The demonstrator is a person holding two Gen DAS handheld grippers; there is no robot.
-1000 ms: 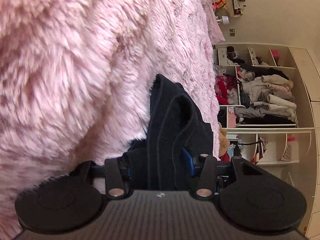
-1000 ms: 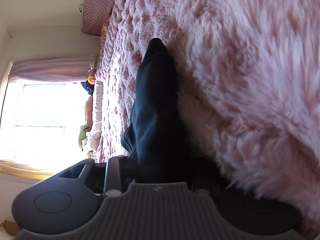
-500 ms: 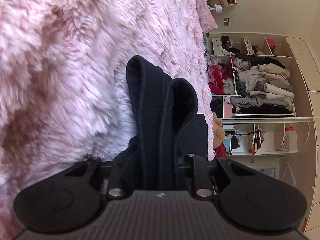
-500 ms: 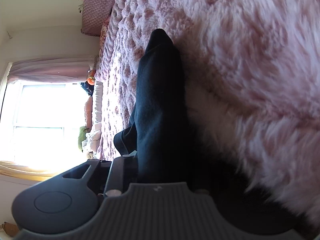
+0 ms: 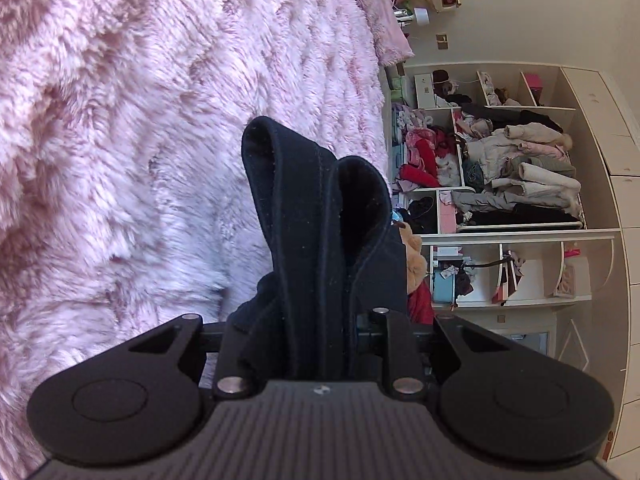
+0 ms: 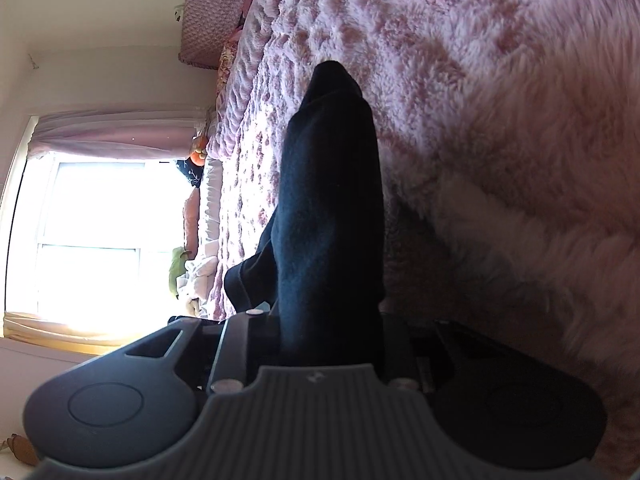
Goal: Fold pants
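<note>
The black pants (image 5: pixel 316 220) are bunched in folds between the fingers of my left gripper (image 5: pixel 316 344), which is shut on them and holds them above the fluffy pink blanket (image 5: pixel 140 140). In the right wrist view another part of the black pants (image 6: pixel 332 200) rises from my right gripper (image 6: pixel 328 344), which is shut on it, close over the same pink blanket (image 6: pixel 500 100). The fingertips of both grippers are hidden by the cloth.
Open white shelves (image 5: pixel 500 184) stuffed with clothes stand past the bed's edge in the left wrist view. A teddy bear (image 5: pixel 414 256) peeks out behind the pants. A bright window (image 6: pixel 100 240) with a pink curtain and pillows (image 6: pixel 208 28) lie beyond the bed.
Both grippers have lifted a little away from the blanket with the pants held. More of the pants' folded edge shows in the left wrist view.
</note>
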